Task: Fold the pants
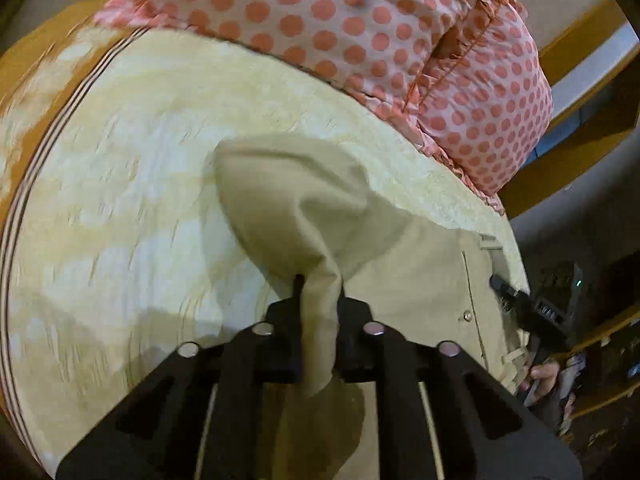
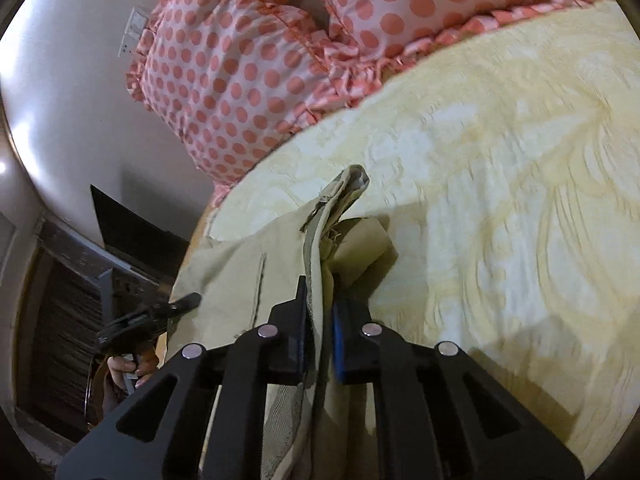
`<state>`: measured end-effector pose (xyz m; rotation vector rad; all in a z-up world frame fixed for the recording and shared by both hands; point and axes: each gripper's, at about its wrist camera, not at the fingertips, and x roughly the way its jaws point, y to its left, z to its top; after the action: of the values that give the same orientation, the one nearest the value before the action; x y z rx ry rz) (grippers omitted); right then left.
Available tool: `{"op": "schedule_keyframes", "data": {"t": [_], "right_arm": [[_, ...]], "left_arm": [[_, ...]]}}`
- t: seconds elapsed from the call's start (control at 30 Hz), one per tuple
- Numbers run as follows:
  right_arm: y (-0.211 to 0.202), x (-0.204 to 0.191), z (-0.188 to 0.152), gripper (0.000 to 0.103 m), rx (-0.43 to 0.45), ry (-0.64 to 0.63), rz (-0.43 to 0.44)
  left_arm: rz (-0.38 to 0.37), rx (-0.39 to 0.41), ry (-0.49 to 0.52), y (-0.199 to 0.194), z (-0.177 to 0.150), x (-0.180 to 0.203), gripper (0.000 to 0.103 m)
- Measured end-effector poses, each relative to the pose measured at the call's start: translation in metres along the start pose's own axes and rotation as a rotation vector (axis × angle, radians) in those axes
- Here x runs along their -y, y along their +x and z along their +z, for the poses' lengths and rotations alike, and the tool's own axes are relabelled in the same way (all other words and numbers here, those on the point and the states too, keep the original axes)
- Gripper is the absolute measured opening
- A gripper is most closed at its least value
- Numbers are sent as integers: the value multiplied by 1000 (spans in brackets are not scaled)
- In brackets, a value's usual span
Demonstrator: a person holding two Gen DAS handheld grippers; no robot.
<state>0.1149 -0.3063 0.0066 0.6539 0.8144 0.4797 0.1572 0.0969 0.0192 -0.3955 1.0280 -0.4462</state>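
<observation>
Beige pants lie on a pale yellow patterned bedspread. My left gripper is shut on a bunched fold of the pants fabric, lifting it off the bed. My right gripper is shut on the waistband edge of the pants, with a belt loop and pocket seam visible beside it. In the left wrist view the right gripper shows at the right, by the pants' button and pocket. In the right wrist view the left gripper shows at the left edge of the pants.
A pink pillow with orange dots lies along the head of the bed, also in the right wrist view. A dark laptop-like object and dark furniture stand beside the bed. The bedspread's striped border runs along the left.
</observation>
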Motion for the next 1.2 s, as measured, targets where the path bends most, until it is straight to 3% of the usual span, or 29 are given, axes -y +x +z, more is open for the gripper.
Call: {"op": "schedule_keyframes", "data": {"t": [0.2, 0.27, 0.33, 0.4, 0.43, 0.47, 0.5, 0.53, 0.57, 0.63, 0.7, 0.73, 0.77, 0.8, 0.83, 0.87, 0.9, 0.93, 0.97, 1.0, 1.1, 1.2], "right_arm": [[8, -8, 65, 9, 129, -62, -93], [13, -3, 85, 9, 180, -46, -140], [28, 5, 102, 12, 163, -69, -253], [36, 7, 102, 21, 79, -99, -392], [28, 3, 98, 24, 98, -120, -408], [18, -2, 94, 29, 130, -143, -399], [5, -9, 86, 35, 166, -174, -357], [-8, -19, 77, 51, 182, -201, -283], [-12, -23, 72, 57, 183, -207, -245], [-13, -30, 59, 58, 123, -200, -124], [2, -22, 49, 72, 25, -129, -77], [13, -11, 47, 79, -23, -68, -92], [19, -1, 45, 77, -44, -21, -108], [16, 8, 45, 76, -4, 25, -71], [12, 13, 47, 70, -7, 75, -83], [7, 14, 46, 68, -7, 112, -111], [-4, 9, 42, 68, 16, 117, -157], [-18, -4, 33, 76, 51, 61, -214], [-28, -19, 23, 95, 79, -11, -268], [-35, -31, 11, 101, 100, -68, -299], [-40, -66, -38, 102, 136, -280, -374], [-26, -85, -79, 102, 150, -402, -470]], "left_arm": [[136, 100, 119, 26, 65, 37, 8], [233, 167, 145, 45, 88, 47, 9], [367, 157, 173, 67, 100, 54, 18], [425, 170, 180, 64, 98, 56, 30], [452, 214, 193, 50, 91, 60, 37], [452, 246, 206, 40, 85, 63, 55], [434, 291, 222, 25, 75, 67, 64], [371, 320, 231, 9, 63, 71, 65], [296, 305, 233, 2, 54, 74, 66], [166, 240, 218, 1, 39, 77, 68], [94, 130, 179, 22, 32, 77, 70], [105, 57, 142, 41, 31, 72, 70], [137, 3, 105, 58, 30, 65, 67], [142, 47, 116, 59, 28, 65, 69], [182, 68, 133, 58, 27, 68, 68], [273, 50, 138, 59, 26, 72, 67], [295, 54, 142, 56, 22, 75, 68], [292, 73, 157, 49, 14, 80, 70], [302, 102, 186, 38, 0, 85, 82], [331, 127, 209, 30, -12, 90, 95], [450, 202, 277, 12, -61, 100, 101], [560, 211, 294, 12, -104, 98, 101]]}}
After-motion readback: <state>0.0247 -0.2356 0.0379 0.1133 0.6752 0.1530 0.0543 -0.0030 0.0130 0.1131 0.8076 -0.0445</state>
